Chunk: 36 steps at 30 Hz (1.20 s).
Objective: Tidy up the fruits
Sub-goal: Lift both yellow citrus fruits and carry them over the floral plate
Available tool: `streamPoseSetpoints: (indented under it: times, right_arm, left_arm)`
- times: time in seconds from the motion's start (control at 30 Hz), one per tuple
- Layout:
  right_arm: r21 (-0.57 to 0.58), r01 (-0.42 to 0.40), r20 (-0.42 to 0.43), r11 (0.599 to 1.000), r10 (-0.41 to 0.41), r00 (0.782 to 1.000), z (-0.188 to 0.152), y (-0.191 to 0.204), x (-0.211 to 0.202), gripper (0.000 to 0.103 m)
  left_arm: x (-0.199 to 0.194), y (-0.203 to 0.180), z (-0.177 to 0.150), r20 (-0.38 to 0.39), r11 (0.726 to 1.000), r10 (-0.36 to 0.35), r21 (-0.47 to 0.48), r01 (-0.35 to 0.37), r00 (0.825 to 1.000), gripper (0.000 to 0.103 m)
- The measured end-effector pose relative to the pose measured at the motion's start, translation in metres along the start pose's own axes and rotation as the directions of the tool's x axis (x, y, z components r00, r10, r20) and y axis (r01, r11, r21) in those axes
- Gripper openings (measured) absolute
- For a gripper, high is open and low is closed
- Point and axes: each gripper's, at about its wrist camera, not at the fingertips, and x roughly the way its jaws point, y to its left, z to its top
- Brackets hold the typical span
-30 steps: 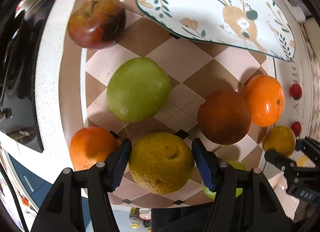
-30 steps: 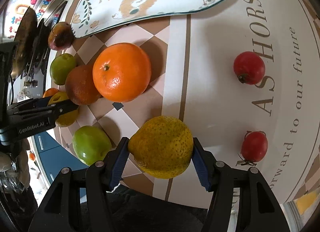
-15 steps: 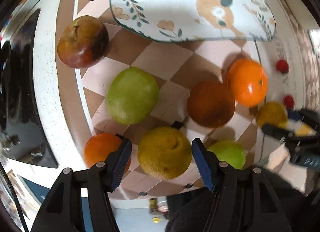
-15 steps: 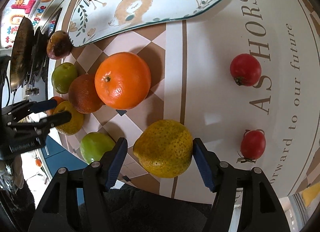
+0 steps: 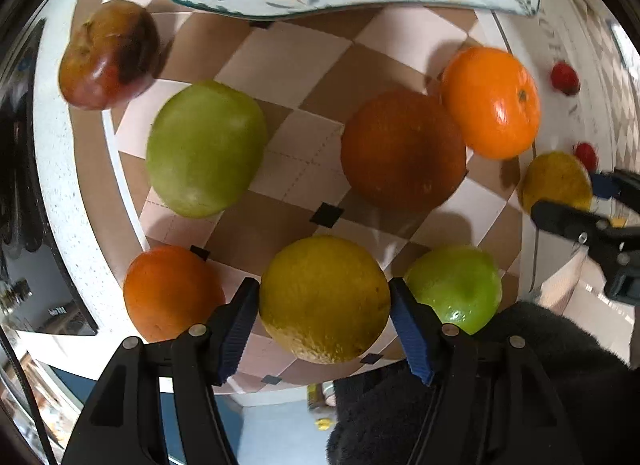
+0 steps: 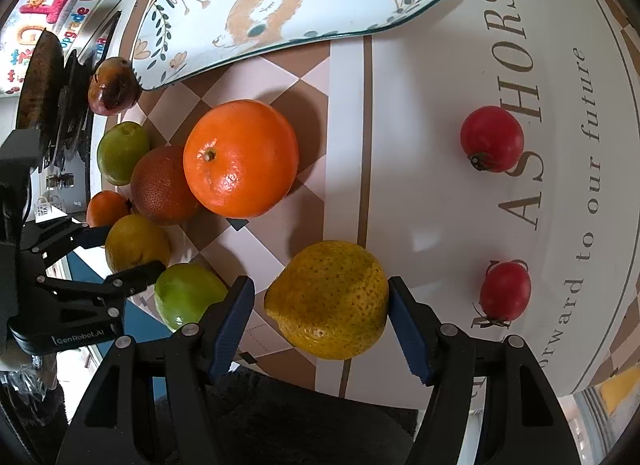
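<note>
My left gripper (image 5: 322,299) is shut on a yellow-green citrus (image 5: 324,297), both blue pads touching its sides. A small orange (image 5: 170,291) and a green fruit (image 5: 454,287) lie on either side of it. My right gripper (image 6: 320,301) is shut on a speckled yellow citrus (image 6: 330,299) near the table's front edge. The left gripper (image 6: 116,253) also shows at the left of the right wrist view. A bright orange (image 6: 242,159), a dark orange (image 6: 162,185), a large green fruit (image 5: 206,147) and a red-brown apple (image 5: 108,55) lie on the checkered cloth (image 5: 304,77).
A floral plate with a deer print (image 6: 280,5) lies at the back. Two small red tomatoes (image 6: 492,139) (image 6: 505,291) rest on the white lettered part of the cloth. A stove (image 6: 44,85) is at the far left. My dark sleeve (image 5: 520,345) is at the lower right.
My left gripper has closed in on the yellow-green citrus and its view has shifted forward. My right gripper holds the speckled citrus much as before, after briefly looking looser.
</note>
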Motion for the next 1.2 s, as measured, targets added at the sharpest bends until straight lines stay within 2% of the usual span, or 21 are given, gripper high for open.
streamPoseSetpoints:
  times: [0.07, 0.13, 0.27, 0.33, 0.43, 0.57, 0.63, 0.7, 0.8, 0.93, 1.1, 1.2]
  right_arm:
    - [-0.014, 0.014, 0.004, 1.000, -0.014, 1.000, -0.001, 0.002, 0.001, 0.069]
    - [-0.021, 0.030, 0.023, 0.999, -0.029, 0.999, -0.002, 0.003, 0.000, 0.064]
    - [-0.008, -0.001, 0.035, 1.000, 0.002, 0.999, -0.001, 0.001, -0.003, 0.064]
    - [0.009, -0.030, 0.040, 1.000, 0.030, 0.999, -0.001, -0.003, -0.007, 0.063]
    - [0.042, -0.105, 0.047, 0.994, 0.103, 0.994, 0.001, -0.011, -0.017, 0.063]
    - [0.047, -0.176, 0.102, 0.983, 0.171, 0.980, 0.011, -0.011, -0.046, 0.063]
    - [0.010, -0.147, 0.156, 0.989, 0.144, 0.977, 0.022, -0.006, -0.066, 0.063]
    - [-0.018, -0.088, 0.209, 0.996, 0.090, 0.974, 0.038, -0.002, -0.081, 0.063]
    - [-0.034, -0.044, 0.254, 0.998, 0.051, 0.966, 0.074, -0.004, -0.097, 0.063]
    - [-0.052, 0.033, 0.281, 0.998, -0.017, 0.960, 0.124, 0.001, -0.099, 0.063]
    - [-0.084, 0.094, 0.258, 0.992, -0.070, 0.964, 0.175, 0.007, -0.085, 0.063]
    - [-0.097, 0.134, 0.245, 0.986, -0.107, 0.964, 0.194, 0.013, -0.078, 0.063]
  left_arm:
    - [0.000, 0.002, -0.009, 0.004, 1.000, -0.007, -0.020, 0.007, 1.000, 0.063]
    - [0.002, 0.002, -0.015, 0.017, 0.999, 0.000, -0.036, 0.001, 1.000, 0.063]
    - [0.001, 0.005, -0.028, 0.051, 0.996, 0.021, -0.085, -0.017, 0.998, 0.062]
    - [-0.009, 0.012, -0.031, 0.056, 0.993, -0.020, -0.111, 0.026, 0.998, 0.062]
    - [-0.021, 0.022, -0.037, 0.078, 0.978, -0.128, -0.155, 0.138, 0.989, 0.062]
    - [-0.050, 0.045, -0.040, 0.124, 0.919, -0.309, -0.216, 0.330, 0.943, 0.062]
    - [-0.069, 0.049, -0.028, 0.170, 0.891, -0.352, -0.240, 0.385, 0.920, 0.062]
    - [-0.086, 0.056, -0.015, 0.239, 0.885, -0.336, -0.252, 0.392, 0.911, 0.062]
    - [-0.102, 0.062, 0.012, 0.339, 0.902, -0.248, -0.261, 0.344, 0.908, 0.063]
    - [-0.102, 0.057, 0.060, 0.355, 0.898, -0.214, -0.296, 0.326, 0.910, 0.063]
    - [-0.100, 0.057, 0.115, 0.354, 0.933, -0.040, -0.323, 0.162, 0.934, 0.063]
    - [-0.090, 0.061, 0.131, 0.323, 0.929, -0.050, -0.331, 0.163, 0.945, 0.063]
